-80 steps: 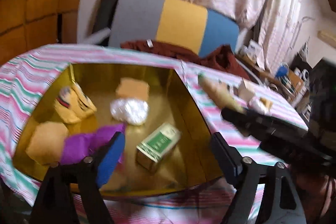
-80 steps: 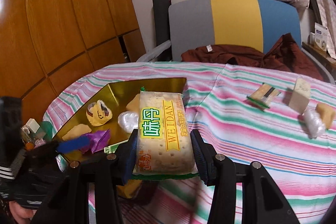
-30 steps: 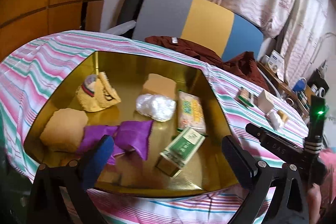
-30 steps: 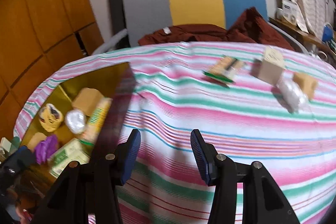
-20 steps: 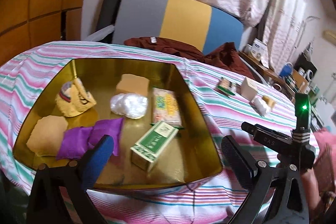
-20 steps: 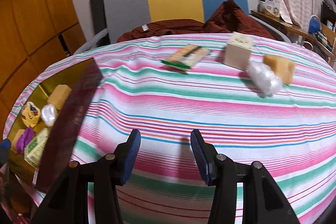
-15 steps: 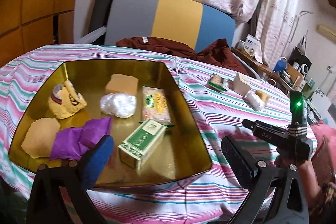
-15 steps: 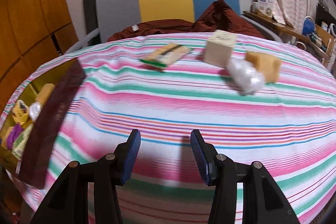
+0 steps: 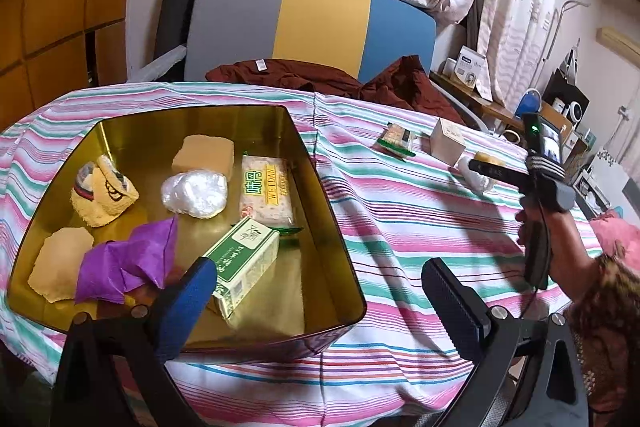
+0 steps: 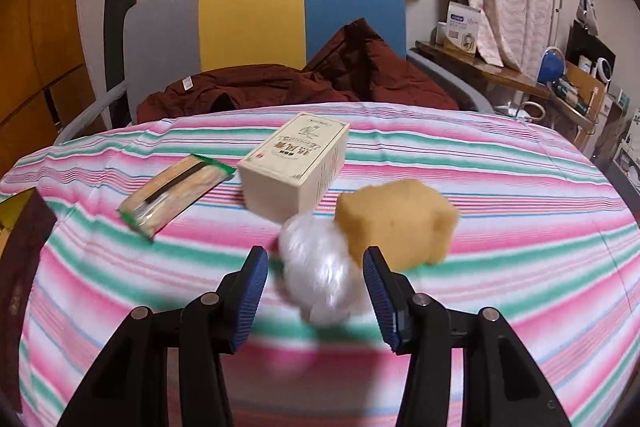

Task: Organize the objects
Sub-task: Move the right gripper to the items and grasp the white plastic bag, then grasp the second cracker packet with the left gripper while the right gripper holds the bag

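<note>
Right tongs point(image 10: 316, 287) part-open and empty, the crumpled plastic wad point(image 10: 318, 273) on the striped worktop point(image 10: 520, 227) between the pads, untouched. Centre on the wad, clear of the sponge point(image 10: 396, 223) touching it, then squeeze gently. Left tongs point(image 9: 320, 303) wide open, empty, over the gold tin point(image 9: 332, 227).

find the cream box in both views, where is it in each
Left wrist: cream box sits far right of centre on the striped cloth, past the gold tin, beside the green-edged packet.
Right wrist: cream box is centre frame, just beyond the open right gripper.
Shared landmark: the chair with the grey, yellow and blue back.
</note>
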Available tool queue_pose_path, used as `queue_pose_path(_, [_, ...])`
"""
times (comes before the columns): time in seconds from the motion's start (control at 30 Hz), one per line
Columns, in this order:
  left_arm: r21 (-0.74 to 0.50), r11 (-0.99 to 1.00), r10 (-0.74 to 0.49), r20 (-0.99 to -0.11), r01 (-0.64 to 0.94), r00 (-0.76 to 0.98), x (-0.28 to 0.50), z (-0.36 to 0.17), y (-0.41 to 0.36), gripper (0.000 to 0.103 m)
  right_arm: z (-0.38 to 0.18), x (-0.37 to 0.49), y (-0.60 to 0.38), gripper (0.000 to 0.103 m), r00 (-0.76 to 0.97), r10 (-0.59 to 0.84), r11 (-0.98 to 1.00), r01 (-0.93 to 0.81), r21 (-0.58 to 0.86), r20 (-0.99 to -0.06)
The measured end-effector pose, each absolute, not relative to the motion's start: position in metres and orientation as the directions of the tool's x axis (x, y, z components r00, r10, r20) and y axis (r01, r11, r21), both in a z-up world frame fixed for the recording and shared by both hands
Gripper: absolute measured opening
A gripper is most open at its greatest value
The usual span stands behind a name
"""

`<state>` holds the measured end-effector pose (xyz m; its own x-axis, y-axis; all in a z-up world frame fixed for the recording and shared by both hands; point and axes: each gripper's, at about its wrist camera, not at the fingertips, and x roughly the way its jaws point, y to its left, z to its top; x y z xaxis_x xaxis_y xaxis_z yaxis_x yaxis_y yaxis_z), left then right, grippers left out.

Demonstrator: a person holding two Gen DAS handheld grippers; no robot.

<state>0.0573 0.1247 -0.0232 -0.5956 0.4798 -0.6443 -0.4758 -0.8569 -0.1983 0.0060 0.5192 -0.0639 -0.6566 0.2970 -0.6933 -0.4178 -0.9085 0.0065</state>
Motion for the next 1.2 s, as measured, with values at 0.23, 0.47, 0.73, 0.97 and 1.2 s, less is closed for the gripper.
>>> queue_pose_path(0.23, [-0.172, -0.848, 0.476, -0.661, -0.501, -0.580, 0.055, -0.019, 0.143, 0.103, -0.073, -0.006, 0.521, 0.049, -0.668, 0.222, -0.935, -0.352, 0.040, -0.710])
queue_pose_path(0.47, [-0.157, -0.825, 0.501, -0.646, -0.543, -0.576, 0.045, -0.002, 0.173, 0.103, -0.072, 0.003, 0.501, 0.031, -0.685, 0.197, -0.957, -0.290, 0.015, -0.701])
queue_pose_path(0.73, [-0.128, -0.805, 0.501, -0.670, -0.579, -0.548, 0.015, 0.006, 0.217, 0.103, -0.077, 0.038, 0.505, 0.032, -0.701, 0.151, -0.932, -0.336, 0.136, -0.697])
queue_pose_path(0.97, [-0.118, -0.799, 0.471, -0.732, -0.589, -0.492, -0.028, -0.008, 0.270, 0.103, -0.080, 0.037, 0.511, 0.033, -0.703, 0.143, -0.925, -0.345, 0.159, -0.696])
queue_pose_path(1.2, [-0.079, -0.784, 0.432, -0.782, -0.616, -0.449, -0.092, -0.034, 0.333, 0.103, -0.083, 0.037, 0.506, 0.033, -0.705, 0.167, -0.929, -0.346, 0.130, -0.689])
